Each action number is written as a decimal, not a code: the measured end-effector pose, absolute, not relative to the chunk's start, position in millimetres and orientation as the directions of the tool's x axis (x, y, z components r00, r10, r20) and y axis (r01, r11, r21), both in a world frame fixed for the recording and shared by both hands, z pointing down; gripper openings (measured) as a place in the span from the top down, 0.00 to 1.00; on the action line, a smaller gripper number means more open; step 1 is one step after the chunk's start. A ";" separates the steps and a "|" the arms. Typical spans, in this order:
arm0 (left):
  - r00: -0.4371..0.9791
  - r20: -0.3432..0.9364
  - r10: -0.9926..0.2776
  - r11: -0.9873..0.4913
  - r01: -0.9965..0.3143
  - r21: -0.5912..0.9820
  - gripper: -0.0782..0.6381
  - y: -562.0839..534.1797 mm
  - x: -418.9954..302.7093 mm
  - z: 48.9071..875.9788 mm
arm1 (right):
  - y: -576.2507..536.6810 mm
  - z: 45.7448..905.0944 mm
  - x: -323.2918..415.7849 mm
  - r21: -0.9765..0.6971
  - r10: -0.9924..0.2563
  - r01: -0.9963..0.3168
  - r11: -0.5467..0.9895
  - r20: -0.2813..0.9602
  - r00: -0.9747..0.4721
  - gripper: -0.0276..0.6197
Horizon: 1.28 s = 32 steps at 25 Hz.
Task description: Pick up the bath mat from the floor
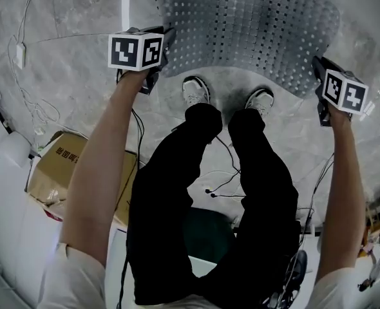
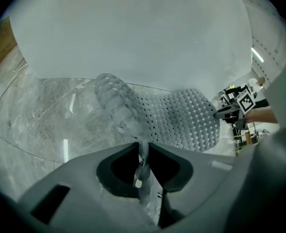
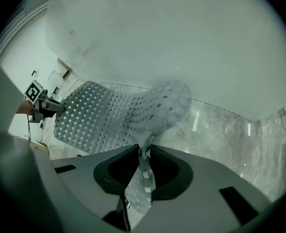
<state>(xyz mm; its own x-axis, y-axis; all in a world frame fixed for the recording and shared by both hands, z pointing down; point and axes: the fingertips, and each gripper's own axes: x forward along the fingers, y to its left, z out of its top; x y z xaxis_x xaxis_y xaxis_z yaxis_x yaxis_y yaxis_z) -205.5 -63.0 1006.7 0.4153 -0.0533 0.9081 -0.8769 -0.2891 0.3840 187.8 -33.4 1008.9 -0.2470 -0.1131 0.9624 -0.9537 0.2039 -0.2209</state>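
Rubber, or a soft plastic much like it, pale grey and half see-through, pierced all over with rows of small holes: that is the bath mat point(image 1: 254, 24), and it hangs ahead of my shoes point(image 1: 195, 90) over the veined grey stone floor point(image 1: 67, 76), slung between my two tools; my left tongs point(image 2: 143, 147) are closed down to a narrow slit on one near corner, the edge crumpled and pinched between the pads; my right tongs point(image 3: 144, 152) are nipped the same way on the other near corner, a tongue of holed sheet passing through the jaws toward the camera; between the grips the sheet sags and rolls into soft folds, so I judge it limp, light and floppy, with no stiffness to help me; the surface looks smooth and may be slick, so a thin pinch at the very rim could creep out; I would rather have a deeper bite, well in from the edge, at both corners; whether the far end is clear of the floor I cannot tell; a cardboard box point(image 1: 55, 166) sits off to my left, well apart.
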 end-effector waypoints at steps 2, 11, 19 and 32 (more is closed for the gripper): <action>0.427 0.904 -0.030 -0.304 -0.865 0.398 0.80 -53.9 -194.7 992.9 | -24.2 996.5 182.9 -0.234 -0.094 -0.948 0.214 0.961 -0.258 0.84; 0.437 0.897 0.057 -0.348 -0.834 0.428 0.81 -7.8 -174.9 931.0 | 21.7 927.1 147.4 -0.320 0.023 -0.904 0.285 0.945 -0.327 0.86; 0.456 0.888 0.058 -0.253 -0.854 0.455 0.81 36.3 -161.7 858.3 | 51.1 851.9 135.9 -0.416 0.038 -0.894 0.165 0.909 -0.415 0.86; 0.374 0.927 0.027 -0.260 -0.893 0.368 0.81 59.8 -170.3 713.4 | 109.3 702.1 154.5 -0.468 -0.075 -0.882 0.058 0.879 -0.471 0.86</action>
